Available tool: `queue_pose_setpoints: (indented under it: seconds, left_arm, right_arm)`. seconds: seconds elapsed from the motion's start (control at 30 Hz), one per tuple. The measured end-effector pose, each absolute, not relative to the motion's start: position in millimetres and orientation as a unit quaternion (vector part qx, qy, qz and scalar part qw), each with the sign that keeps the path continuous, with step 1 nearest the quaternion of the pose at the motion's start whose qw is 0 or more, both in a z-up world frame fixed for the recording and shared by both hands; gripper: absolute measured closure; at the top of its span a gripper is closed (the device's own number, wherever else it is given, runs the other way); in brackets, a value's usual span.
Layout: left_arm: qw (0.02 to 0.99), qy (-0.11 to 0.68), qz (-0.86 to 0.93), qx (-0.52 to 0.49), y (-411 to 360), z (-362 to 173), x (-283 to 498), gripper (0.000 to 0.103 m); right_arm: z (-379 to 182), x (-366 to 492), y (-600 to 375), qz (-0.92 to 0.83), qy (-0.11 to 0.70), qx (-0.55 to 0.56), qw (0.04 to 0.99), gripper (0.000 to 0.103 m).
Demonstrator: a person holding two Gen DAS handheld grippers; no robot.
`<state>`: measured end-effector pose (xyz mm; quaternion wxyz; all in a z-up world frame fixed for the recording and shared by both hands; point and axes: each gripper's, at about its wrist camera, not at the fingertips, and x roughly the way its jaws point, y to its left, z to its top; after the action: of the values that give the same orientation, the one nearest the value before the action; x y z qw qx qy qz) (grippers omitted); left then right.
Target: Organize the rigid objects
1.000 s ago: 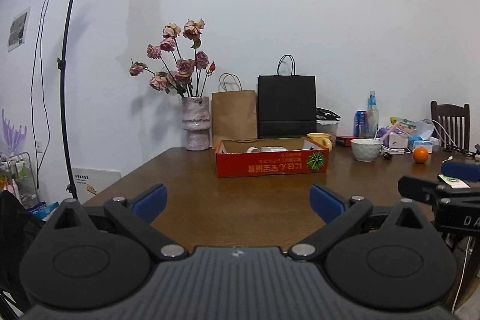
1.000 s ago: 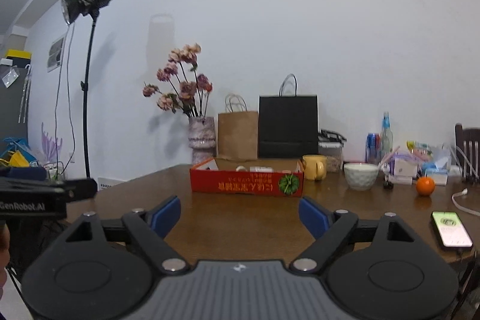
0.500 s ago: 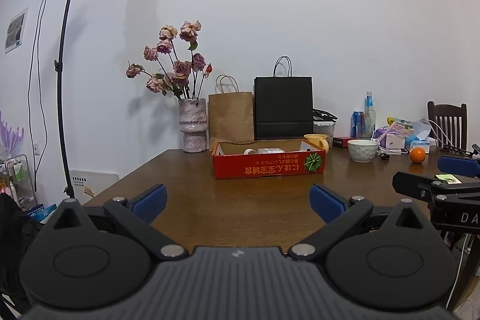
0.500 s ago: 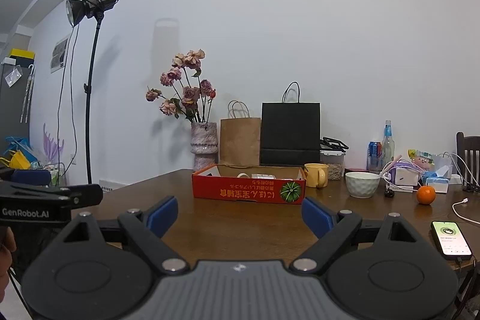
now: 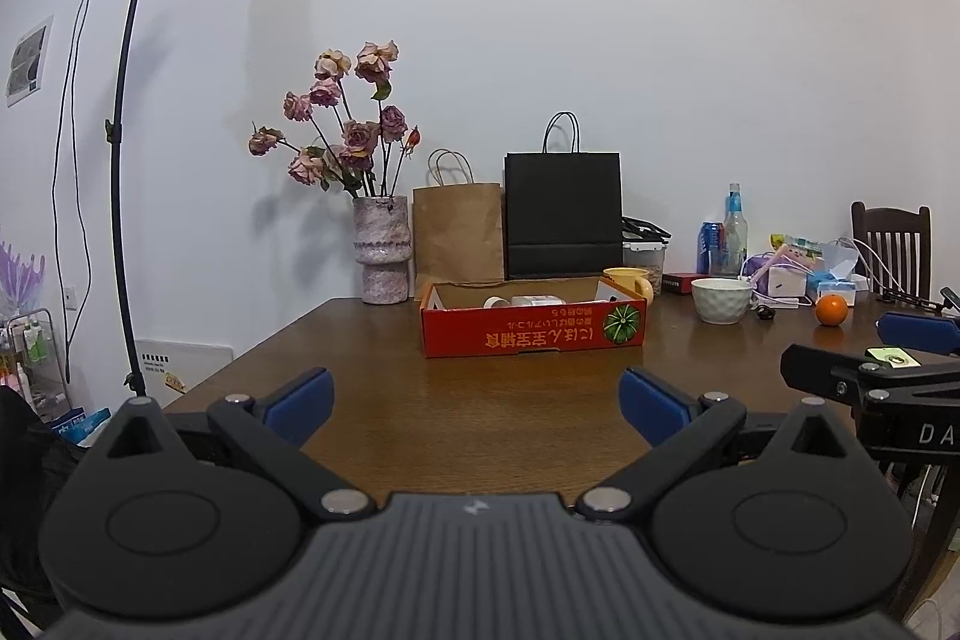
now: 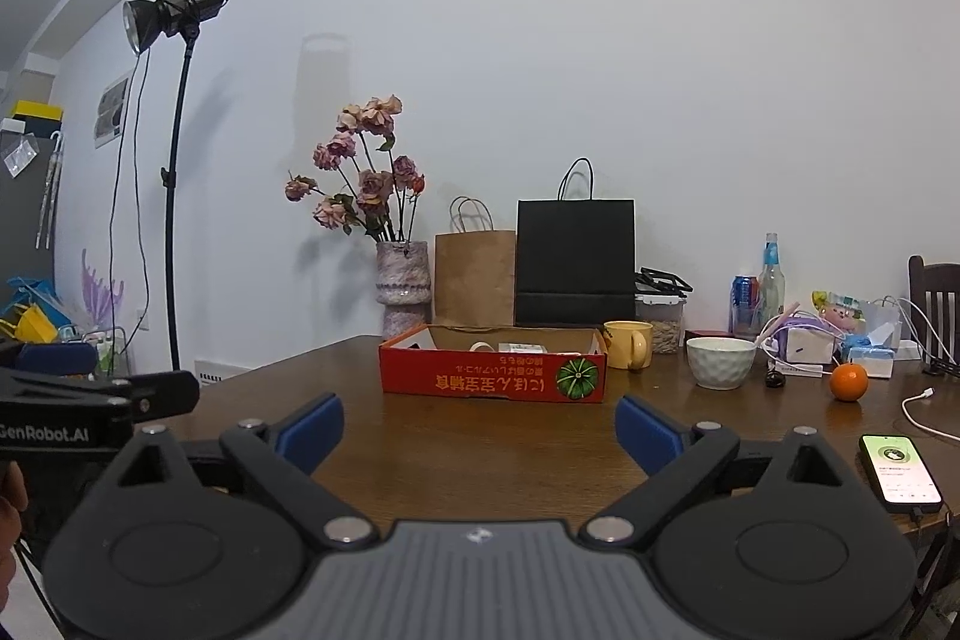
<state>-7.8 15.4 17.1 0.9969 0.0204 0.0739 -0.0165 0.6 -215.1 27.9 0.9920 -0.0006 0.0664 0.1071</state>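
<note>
A red cardboard box (image 5: 534, 331) (image 6: 492, 377) with small white items inside sits mid-table. Right of it stand a yellow mug (image 6: 627, 344) (image 5: 627, 276), a white bowl (image 6: 720, 363) (image 5: 721, 300) and an orange (image 6: 848, 381) (image 5: 831, 309). My left gripper (image 5: 474, 400) is open and empty, held above the table's near edge. My right gripper (image 6: 480, 424) is open and empty, level with it. Each gripper shows at the edge of the other's view.
A wooden table (image 5: 510, 400) carries a vase of dried roses (image 5: 381, 256), a brown bag (image 5: 457, 232), a black bag (image 5: 563, 214), a can and bottle (image 6: 759, 295) and clutter at right. A phone (image 6: 899, 472) lies near the right gripper. A light stand (image 5: 120, 160) stands at left, a chair (image 5: 891, 244) at right.
Both views have shifted slightly; the box and table sit a little lower in the frame for the right wrist. Both grippers stay open and empty.
</note>
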Motion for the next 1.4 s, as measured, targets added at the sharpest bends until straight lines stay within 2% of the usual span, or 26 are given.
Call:
queue_pose_setpoints:
  seconds: [1.4]
  left_arm:
    - [0.997,0.072,-0.010,0.020,17.3,16.4,-8.3,0.000]
  right_arm:
    - [23.0,1.9,-217.4,0.105,0.070,0.001,0.992,0.004]
